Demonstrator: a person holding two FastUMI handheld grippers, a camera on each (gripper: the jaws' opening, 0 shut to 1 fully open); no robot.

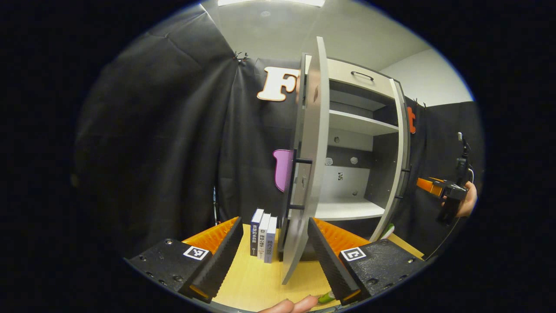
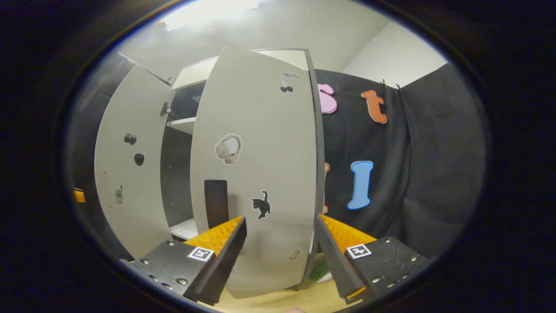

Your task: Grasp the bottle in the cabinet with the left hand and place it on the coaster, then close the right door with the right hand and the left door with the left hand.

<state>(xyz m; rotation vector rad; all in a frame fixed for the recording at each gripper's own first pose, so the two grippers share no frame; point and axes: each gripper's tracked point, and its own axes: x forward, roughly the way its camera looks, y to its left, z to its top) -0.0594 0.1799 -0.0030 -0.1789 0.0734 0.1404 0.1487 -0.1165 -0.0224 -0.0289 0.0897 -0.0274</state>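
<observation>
The grey cabinet (image 1: pixel 360 126) stands with both doors swung open, and its white shelves show nothing on them. In the left gripper view the left door (image 1: pixel 308 152) is edge-on, and its lower part hangs between the fingers of my open left gripper (image 1: pixel 276 261) without touching them. The right door (image 1: pixel 397 165) stands open farther right, with my right gripper (image 1: pixel 434 184) in a hand just beyond it. In the right gripper view my open right gripper (image 2: pixel 280 256) faces the right door's stickered outer face (image 2: pixel 256 174). A green bottle-like thing (image 2: pixel 320 270) peeks out past that door's bottom corner.
Three upright books (image 1: pixel 263 237) stand on the wooden table (image 1: pixel 256 282) left of the left door. A fingertip (image 1: pixel 299 304) and a small green bit (image 1: pixel 325 298) sit at the table's near edge. Black cloth walls surround the cabinet.
</observation>
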